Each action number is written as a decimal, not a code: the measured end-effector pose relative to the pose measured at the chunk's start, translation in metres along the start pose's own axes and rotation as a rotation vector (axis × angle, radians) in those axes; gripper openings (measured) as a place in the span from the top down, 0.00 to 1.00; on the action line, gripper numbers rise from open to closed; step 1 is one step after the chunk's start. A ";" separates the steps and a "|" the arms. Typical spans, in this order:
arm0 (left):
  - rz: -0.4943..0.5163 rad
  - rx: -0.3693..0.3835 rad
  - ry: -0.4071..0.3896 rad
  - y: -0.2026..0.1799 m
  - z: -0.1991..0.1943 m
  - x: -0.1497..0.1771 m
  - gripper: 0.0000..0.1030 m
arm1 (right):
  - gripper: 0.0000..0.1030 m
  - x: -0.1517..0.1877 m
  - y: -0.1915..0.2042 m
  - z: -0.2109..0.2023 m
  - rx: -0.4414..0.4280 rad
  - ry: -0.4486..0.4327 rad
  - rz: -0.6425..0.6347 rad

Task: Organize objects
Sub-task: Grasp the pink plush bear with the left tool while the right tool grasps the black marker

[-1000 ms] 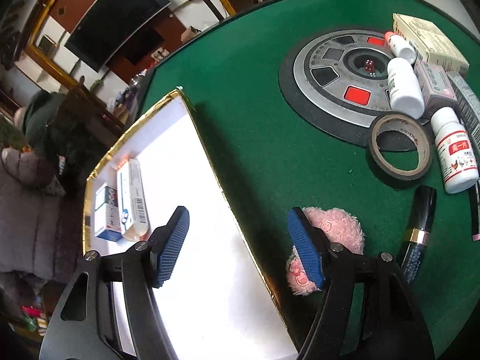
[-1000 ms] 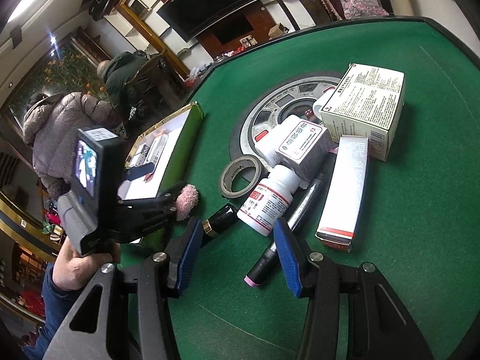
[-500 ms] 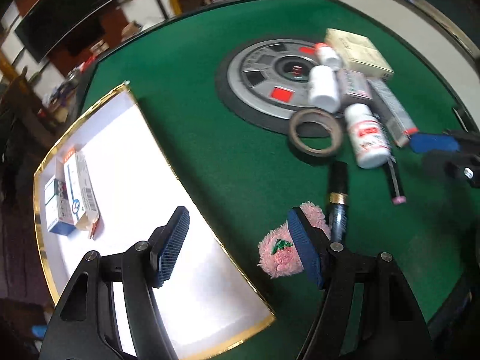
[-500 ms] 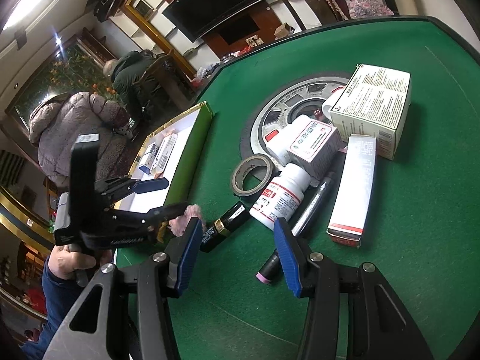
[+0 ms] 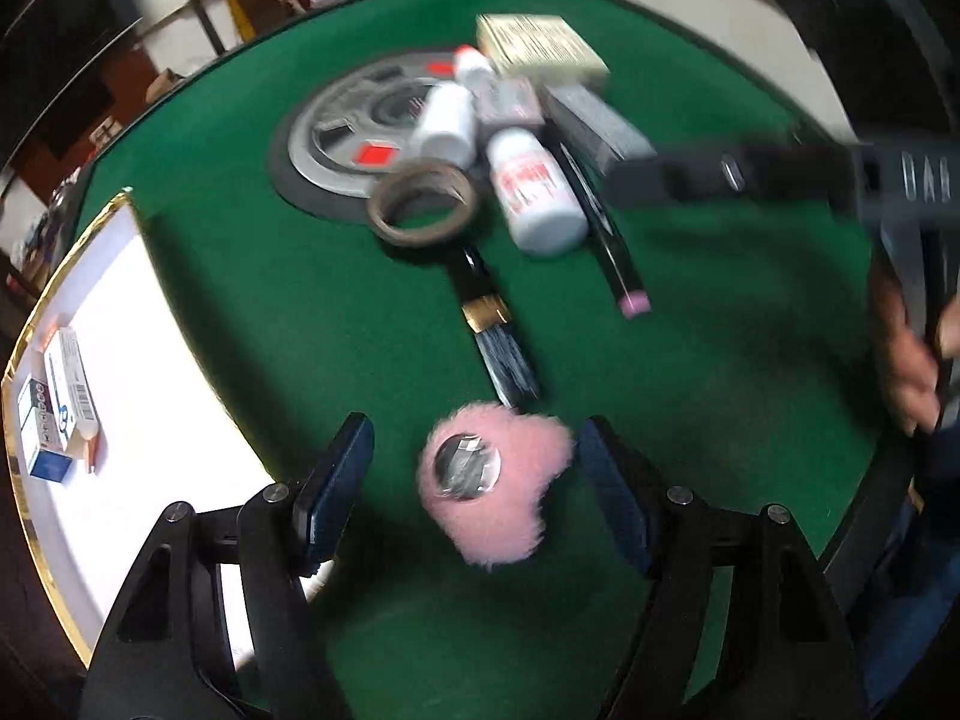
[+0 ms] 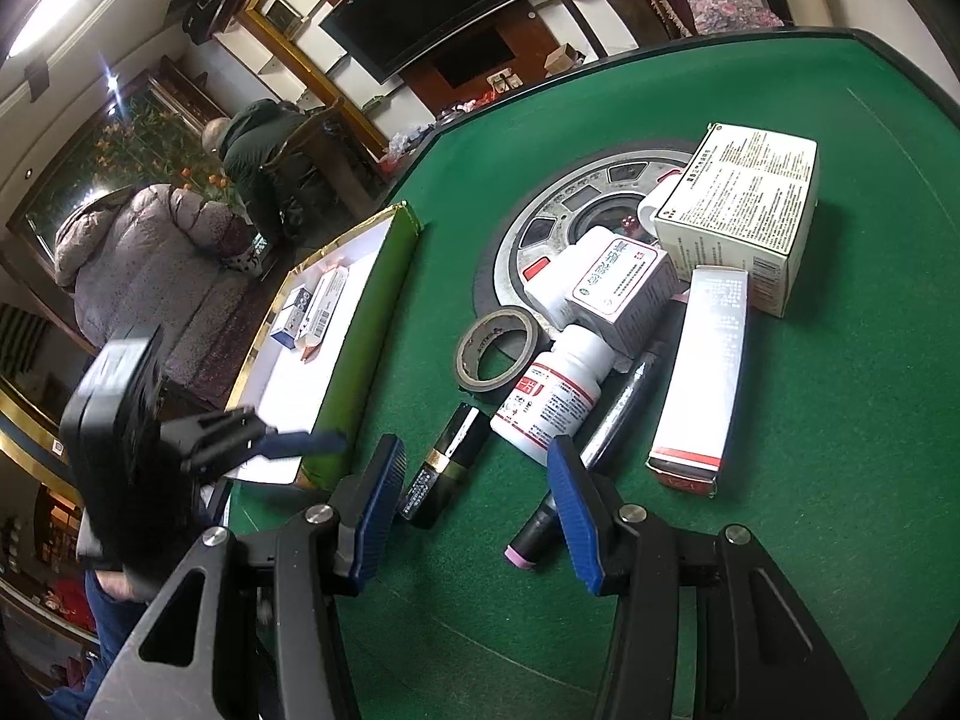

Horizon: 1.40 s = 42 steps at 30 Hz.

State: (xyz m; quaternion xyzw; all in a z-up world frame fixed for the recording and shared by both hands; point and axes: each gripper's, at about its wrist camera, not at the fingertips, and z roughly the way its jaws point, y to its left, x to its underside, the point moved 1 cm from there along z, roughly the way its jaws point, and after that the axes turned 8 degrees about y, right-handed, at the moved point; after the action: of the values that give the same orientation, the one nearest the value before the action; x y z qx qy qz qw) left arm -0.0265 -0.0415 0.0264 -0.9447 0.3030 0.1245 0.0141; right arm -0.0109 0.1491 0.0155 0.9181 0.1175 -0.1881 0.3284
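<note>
Barely started: two boxes in the tray, most items loose on the surface.
Left wrist: left gripper [image 5: 474, 492] fingers apart and just opened further, straddling the pink fluffy mirror [image 5: 492, 483] without gripping; white tray [image 5: 150, 360] holds only small boxes [image 5: 57, 402]. Right wrist: right gripper [image 6: 474, 510] fingers apart, empty, over the black tube [image 6: 447, 465]; bottles, tape roll [image 6: 495, 354] and cartons unsorted.

left gripper [image 5: 474, 501] jaws apart, just been opening; pink fluffy thing [image 5: 495, 489] (round shiny disc on it) lies on the green bench [image 5: 690, 360] between the fingers [image 5: 336, 480], neither clearly touching it. Black gold-banded tube [image 5: 492, 324] just beyond. Gold-rimmed white tray [image 5: 150, 360] left, small boxes [image 5: 54, 402] in it
</note>
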 end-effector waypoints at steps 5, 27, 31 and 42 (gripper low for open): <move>-0.029 -0.017 0.046 -0.009 0.015 0.009 0.29 | 0.52 0.001 0.000 0.000 0.011 -0.002 -0.005; -0.357 -0.070 -0.182 0.029 0.017 -0.036 0.58 | 0.69 -0.001 0.003 0.036 0.487 0.047 -0.146; -0.345 -0.066 -0.202 0.028 0.016 -0.029 0.56 | 0.87 0.008 -0.002 0.033 0.598 0.029 -0.243; -0.248 -0.045 -0.138 0.028 0.017 -0.017 0.49 | 0.87 0.010 -0.010 0.023 0.572 0.029 -0.223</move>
State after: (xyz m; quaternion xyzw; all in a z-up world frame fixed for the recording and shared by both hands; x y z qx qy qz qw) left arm -0.0596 -0.0534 0.0158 -0.9642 0.1795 0.1932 0.0288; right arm -0.0117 0.1428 -0.0108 0.9573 0.1644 -0.2354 0.0321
